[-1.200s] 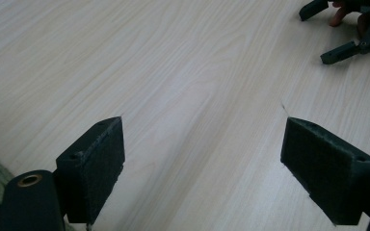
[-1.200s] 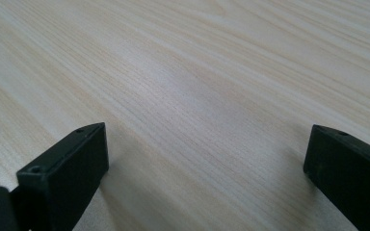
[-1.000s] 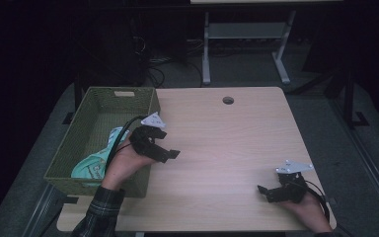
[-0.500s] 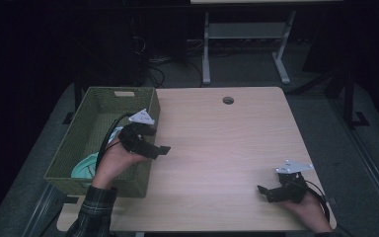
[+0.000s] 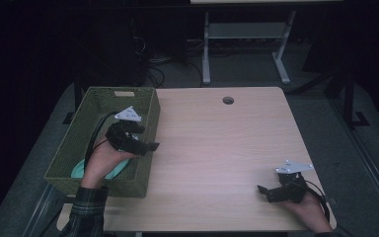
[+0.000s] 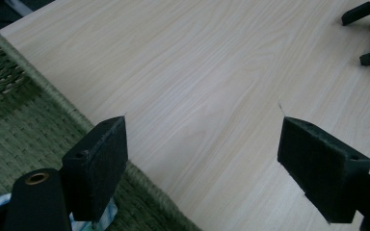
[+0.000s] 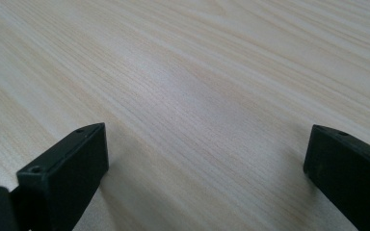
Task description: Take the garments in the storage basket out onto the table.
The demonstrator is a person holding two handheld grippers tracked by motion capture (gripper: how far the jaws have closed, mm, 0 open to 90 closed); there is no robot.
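Observation:
A green woven basket point(image 5: 86, 116) stands on the left part of the light wooden table point(image 5: 217, 148). A pale teal cloth point(image 5: 116, 170) lies in its near end, partly under the person's left hand. My left gripper point(image 5: 150, 147) hovers over the basket's right rim point(image 6: 53, 96), open, with nothing between its jaws; a bit of cloth point(image 6: 107, 214) peeks beside its left jaw. My right gripper point(image 5: 264, 191) rests low near the table's front right corner, open and empty over bare wood point(image 7: 197, 96). The right gripper point(image 6: 366, 33) is also seen far off in the left gripper view.
A round cable hole point(image 5: 228, 100) sits near the table's far edge. Behind the table stands a metal frame point(image 5: 242, 44) with cables on the dark floor. The table's front edge lies just below the right hand.
My left gripper has moved left and back, from just over the table beside the basket to above the basket's right rim. The right gripper has stayed put.

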